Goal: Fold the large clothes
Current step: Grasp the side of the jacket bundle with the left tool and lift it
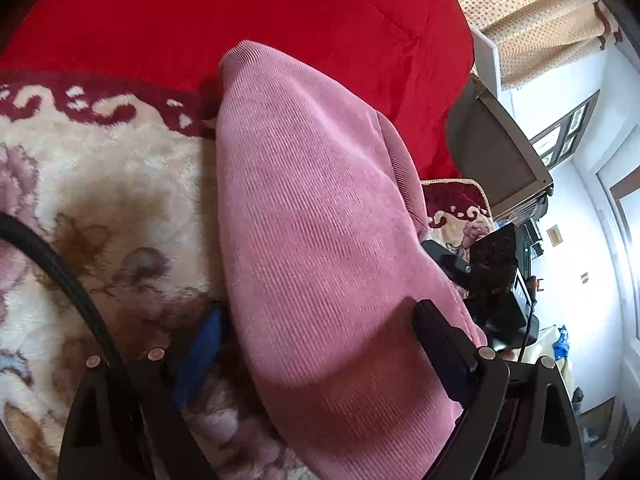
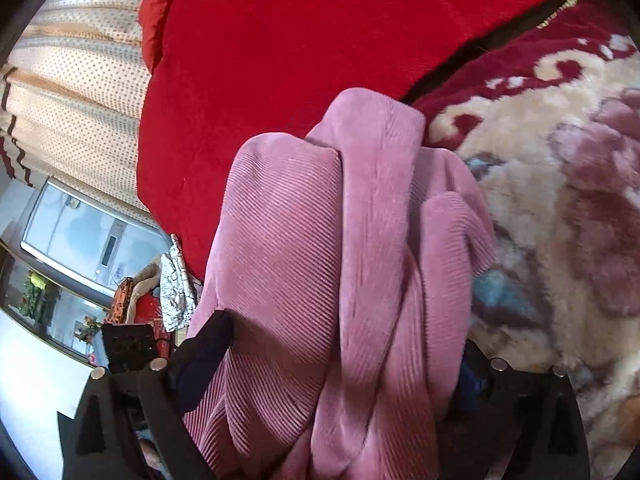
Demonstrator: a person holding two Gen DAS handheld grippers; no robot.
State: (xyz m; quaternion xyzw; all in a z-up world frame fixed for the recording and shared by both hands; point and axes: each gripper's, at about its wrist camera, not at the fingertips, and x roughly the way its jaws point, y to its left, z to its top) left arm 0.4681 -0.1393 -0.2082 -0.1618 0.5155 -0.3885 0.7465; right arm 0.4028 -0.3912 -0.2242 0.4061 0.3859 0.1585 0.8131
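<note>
- Garment position: the pink corduroy garment [image 1: 320, 200] lies bunched on the floral fleece blanket [image 1: 100, 200], its far end just touching the red quilt [image 1: 280, 12] behind
- Long axis: in both wrist views the bundle runs straight away from the camera, along the line the fingers point, so each gripper faces it end-on, not across it
- The left gripper [image 1: 320, 312] stands with its jaws wide, one finger at either side of the bundle's near end; the cloth fills the gap, but the view does not show whether the pads press on it, so a grip cannot be told
- The right gripper [image 2: 348, 336] also has its jaws spread wide, with the garment's thick rolls lying between the fingers; the cloth looks slack and unpinched, so this one reads as let go
- In the right wrist view the garment shows several overlapping lobes and a raised fold [image 2: 372, 128] at the far end, so the stack judges as rough, not flat
- Both grippers sit at the same near end, close together; neither is nearer the far end
- Judgement: the next move turns on that far end, which lies ahead of both jaws along the bundle's length, towards the quilt
</note>
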